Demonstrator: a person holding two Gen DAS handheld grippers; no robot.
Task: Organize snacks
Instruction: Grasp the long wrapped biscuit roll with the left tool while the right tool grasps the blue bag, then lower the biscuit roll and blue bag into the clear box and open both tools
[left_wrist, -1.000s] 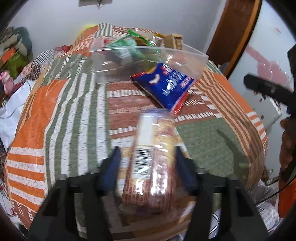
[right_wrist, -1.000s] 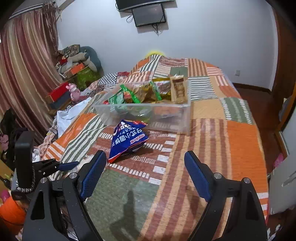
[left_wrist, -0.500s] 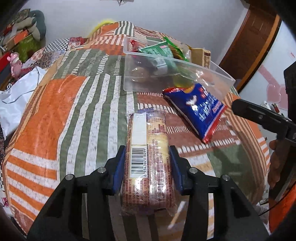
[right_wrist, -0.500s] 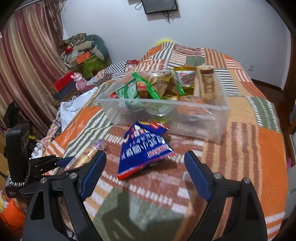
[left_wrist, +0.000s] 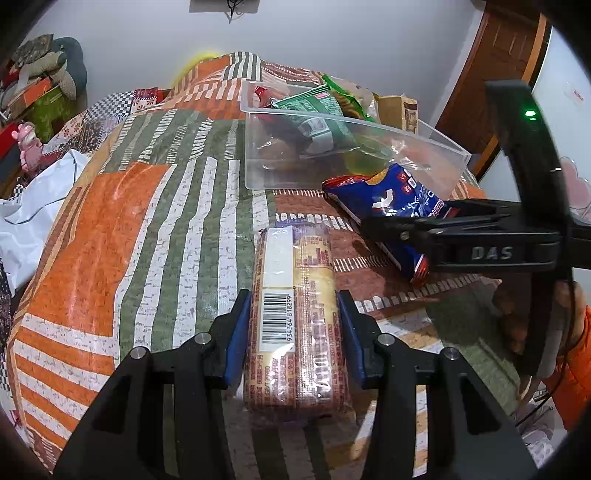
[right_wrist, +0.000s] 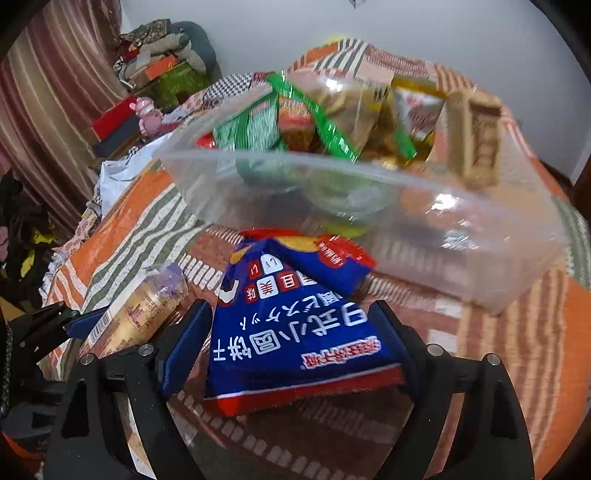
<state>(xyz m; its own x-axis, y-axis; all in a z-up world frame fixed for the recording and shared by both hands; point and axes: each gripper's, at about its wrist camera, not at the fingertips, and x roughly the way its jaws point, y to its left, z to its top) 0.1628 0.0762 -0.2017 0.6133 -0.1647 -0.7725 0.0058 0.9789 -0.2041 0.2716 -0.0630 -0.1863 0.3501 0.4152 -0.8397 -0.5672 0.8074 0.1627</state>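
A long biscuit pack (left_wrist: 295, 295) with a barcode label lies on the patchwork bedspread (left_wrist: 147, 229), and my left gripper (left_wrist: 294, 326) is shut on its near half, blue pads against both sides. Right of it lies a blue snack bag (left_wrist: 391, 199), in front of a clear plastic bin (left_wrist: 258, 170) holding several snacks. In the right wrist view my right gripper (right_wrist: 291, 343) stands open astride the blue snack bag (right_wrist: 295, 325), a finger on each side. The biscuit pack (right_wrist: 144, 306) and the left gripper's fingers (right_wrist: 85, 326) show at the left, the clear plastic bin (right_wrist: 461, 240) just behind.
A white cloth (left_wrist: 29, 206) and a heap of boxes with a pink toy (left_wrist: 27, 144) lie off the bed's left side. A wooden door (left_wrist: 491, 74) stands at the right. A hand in an orange sleeve (left_wrist: 517, 321) holds the right gripper's black body (left_wrist: 491, 253).
My right gripper has come down and forward until its fingers straddle the blue bag. The left gripper's pads, apart from the biscuit pack a second ago, now rest against it.
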